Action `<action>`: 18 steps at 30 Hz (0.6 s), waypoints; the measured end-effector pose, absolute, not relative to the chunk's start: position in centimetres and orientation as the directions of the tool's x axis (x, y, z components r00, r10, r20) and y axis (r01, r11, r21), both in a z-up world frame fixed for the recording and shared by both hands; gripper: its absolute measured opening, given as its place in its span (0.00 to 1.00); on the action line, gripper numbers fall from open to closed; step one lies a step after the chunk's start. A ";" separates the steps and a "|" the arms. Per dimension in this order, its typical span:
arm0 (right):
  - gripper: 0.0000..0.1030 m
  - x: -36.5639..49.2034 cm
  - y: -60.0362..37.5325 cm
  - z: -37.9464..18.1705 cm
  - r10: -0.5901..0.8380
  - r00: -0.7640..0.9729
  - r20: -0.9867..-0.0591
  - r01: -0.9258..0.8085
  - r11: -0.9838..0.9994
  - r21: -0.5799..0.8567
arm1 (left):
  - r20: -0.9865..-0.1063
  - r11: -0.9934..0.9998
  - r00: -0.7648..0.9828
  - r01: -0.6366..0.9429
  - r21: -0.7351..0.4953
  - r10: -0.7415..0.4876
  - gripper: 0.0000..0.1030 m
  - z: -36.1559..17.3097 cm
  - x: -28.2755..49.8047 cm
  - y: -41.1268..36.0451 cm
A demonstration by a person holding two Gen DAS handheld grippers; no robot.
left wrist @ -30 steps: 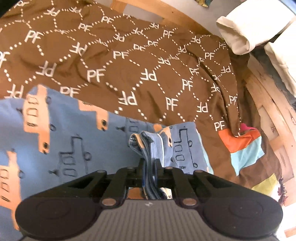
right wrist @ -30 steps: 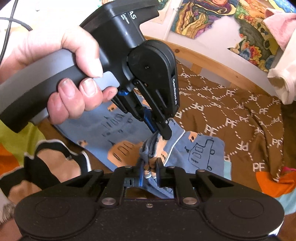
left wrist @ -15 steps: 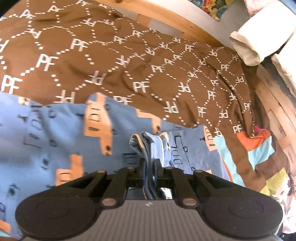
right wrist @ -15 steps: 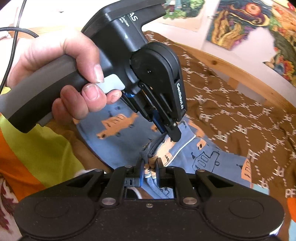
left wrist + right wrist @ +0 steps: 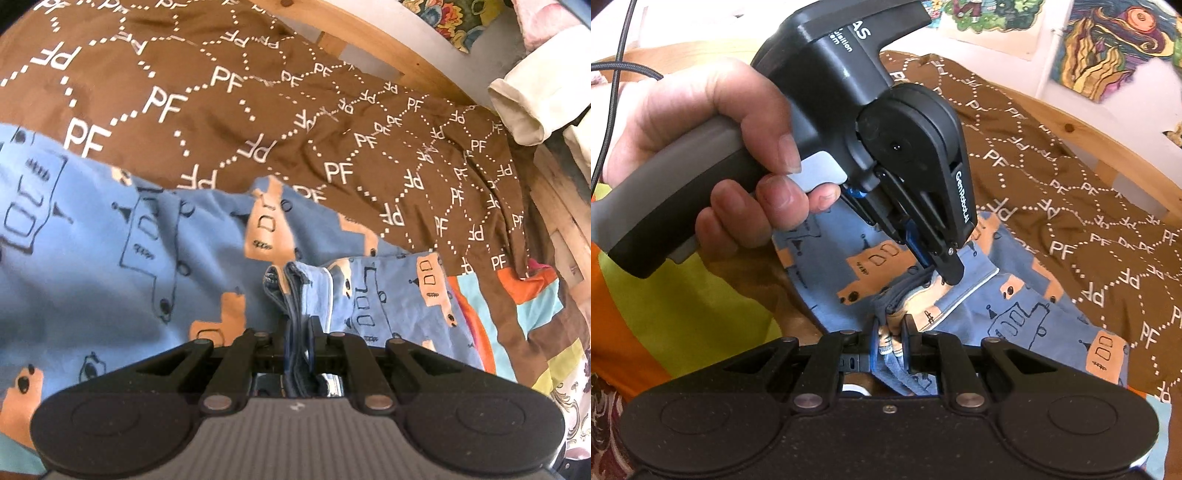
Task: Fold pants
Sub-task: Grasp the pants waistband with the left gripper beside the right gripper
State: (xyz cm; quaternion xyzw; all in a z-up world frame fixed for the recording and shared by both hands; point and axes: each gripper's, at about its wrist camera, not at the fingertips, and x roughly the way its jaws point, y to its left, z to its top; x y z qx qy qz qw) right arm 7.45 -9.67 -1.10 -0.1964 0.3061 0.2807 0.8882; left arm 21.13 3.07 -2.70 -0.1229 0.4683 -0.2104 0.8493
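The pants (image 5: 155, 251) are light blue with orange and outlined truck prints and lie on a brown bedspread (image 5: 280, 122) marked "PF". My left gripper (image 5: 300, 325) is shut on a bunched stack of the pants' edges. My right gripper (image 5: 889, 328) is shut on the same bundle of the pants (image 5: 1015, 314), close beside the left one. The left gripper (image 5: 942, 269) shows in the right wrist view, held in a hand, its tips pinching the cloth just above my right fingers.
A wooden bed rail (image 5: 369, 44) runs along the far side. White rolled fabric (image 5: 532, 107) sits at the far right. A patchwork blanket (image 5: 524, 317) of orange, teal and yellow lies to the right. Colourful pictures (image 5: 1100, 48) hang on the wall.
Both grippers have carried the pinched pants edge across the bed. More of the blue pants now spreads to the left in the left wrist view, and the white fabric has drifted right.
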 end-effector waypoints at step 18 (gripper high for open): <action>0.64 6.3 -12.5 -0.4 0.359 0.699 -0.619 -0.655 0.669 -0.352 | -0.733 0.896 0.515 0.264 -0.357 -0.444 0.76 -2.8 19.9 3.6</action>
